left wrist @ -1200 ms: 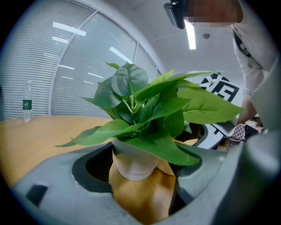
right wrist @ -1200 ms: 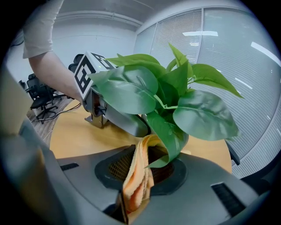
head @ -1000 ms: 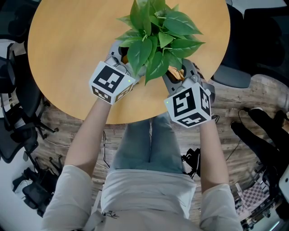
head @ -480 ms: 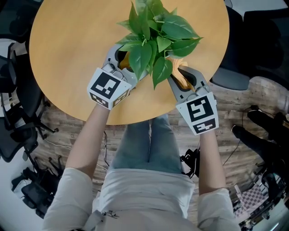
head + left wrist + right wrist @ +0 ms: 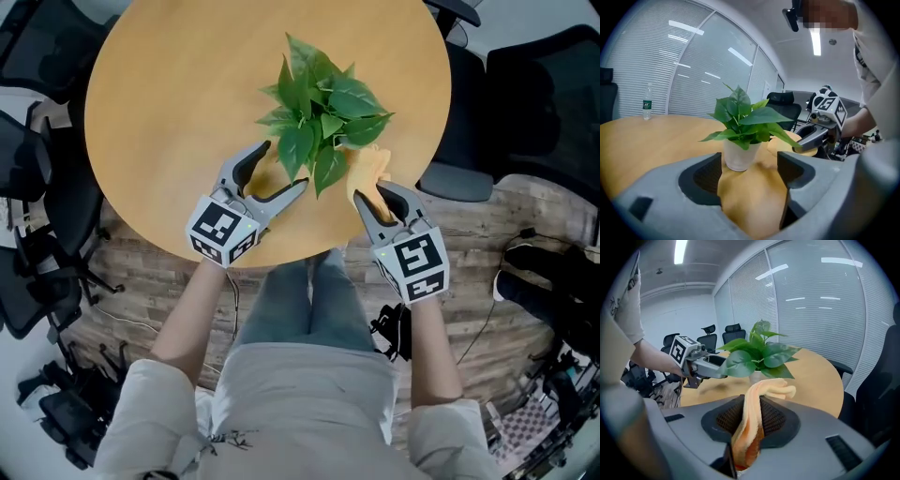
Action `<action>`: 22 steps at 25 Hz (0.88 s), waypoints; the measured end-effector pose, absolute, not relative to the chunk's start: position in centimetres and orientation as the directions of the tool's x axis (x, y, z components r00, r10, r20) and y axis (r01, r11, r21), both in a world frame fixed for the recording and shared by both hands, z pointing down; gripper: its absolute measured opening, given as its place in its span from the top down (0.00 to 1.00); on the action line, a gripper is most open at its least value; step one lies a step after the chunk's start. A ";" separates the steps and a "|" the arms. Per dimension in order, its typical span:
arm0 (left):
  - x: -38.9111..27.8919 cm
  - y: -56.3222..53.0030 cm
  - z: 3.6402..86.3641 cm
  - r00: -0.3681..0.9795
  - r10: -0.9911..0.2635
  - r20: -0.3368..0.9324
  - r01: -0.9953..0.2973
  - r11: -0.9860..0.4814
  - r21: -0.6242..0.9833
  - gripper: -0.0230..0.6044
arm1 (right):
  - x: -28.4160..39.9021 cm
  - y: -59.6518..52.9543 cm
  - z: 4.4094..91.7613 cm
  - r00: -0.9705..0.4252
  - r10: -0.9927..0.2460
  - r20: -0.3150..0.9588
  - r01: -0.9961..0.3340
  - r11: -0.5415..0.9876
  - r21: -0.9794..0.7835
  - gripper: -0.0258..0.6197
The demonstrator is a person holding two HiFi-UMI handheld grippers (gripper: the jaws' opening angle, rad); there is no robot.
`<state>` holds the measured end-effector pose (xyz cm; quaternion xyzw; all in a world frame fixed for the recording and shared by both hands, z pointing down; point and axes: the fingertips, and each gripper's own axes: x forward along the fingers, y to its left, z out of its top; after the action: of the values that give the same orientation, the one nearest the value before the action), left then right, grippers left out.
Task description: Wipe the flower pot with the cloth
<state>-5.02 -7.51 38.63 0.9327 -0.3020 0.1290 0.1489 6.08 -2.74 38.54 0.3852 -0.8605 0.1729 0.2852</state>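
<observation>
Flower pot (image 5: 739, 157) on table (image 5: 169, 94), toward its near edge. Left gripper (image 5: 284, 164) just left of pot, apart. Right gripper (image 5: 372, 199) on right, cloth (image 5: 367, 169) between its jaws, beside pot.

The right gripper (image 5: 751, 420) clamps the orange cloth (image 5: 764, 389), its free end drooping toward the leafy flower pot (image 5: 755, 377) on the counter (image 5: 815, 376), left gripper (image 5: 708, 365) alongside.

Round table (image 5: 169, 112) bears flower pot (image 5: 739, 157)

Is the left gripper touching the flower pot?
Apart. The left gripper view shows the flower pot standing beyond the left gripper, whose jaws are open, with bare table showing between pot and pads.
</observation>
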 end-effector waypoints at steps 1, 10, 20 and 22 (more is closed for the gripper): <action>-5.2 -7.0 38.2 0.783 -0.524 0.334 -0.605 -0.767 0.213 0.37 | 6.3 -2.6 37.7 -0.541 -0.571 0.617 -0.765 0.638 -0.081 0.82; -5.6 -2.8 31.8 0.787 -0.526 0.323 -0.606 -0.757 0.244 0.73 | 6.7 -1.6 30.0 -0.564 -0.632 0.531 -0.780 0.619 -0.093 0.82; -4.0 -1.6 24.6 0.748 -0.583 0.318 -0.656 -0.725 0.211 0.95 | 5.0 -1.2 23.2 -0.609 -0.670 0.425 -0.774 0.619 -0.132 0.82; -3.7 -1.4 23.3 0.738 -0.605 0.299 -0.671 -0.705 0.230 0.95 | 4.5 -0.9 22.4 -0.617 -0.661 0.427 -0.766 0.629 -0.131 0.82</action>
<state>-3.68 -1.43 23.33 0.9178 -0.3474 0.1011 0.1633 4.48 -0.92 22.40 0.4027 -0.8861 0.1521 0.1719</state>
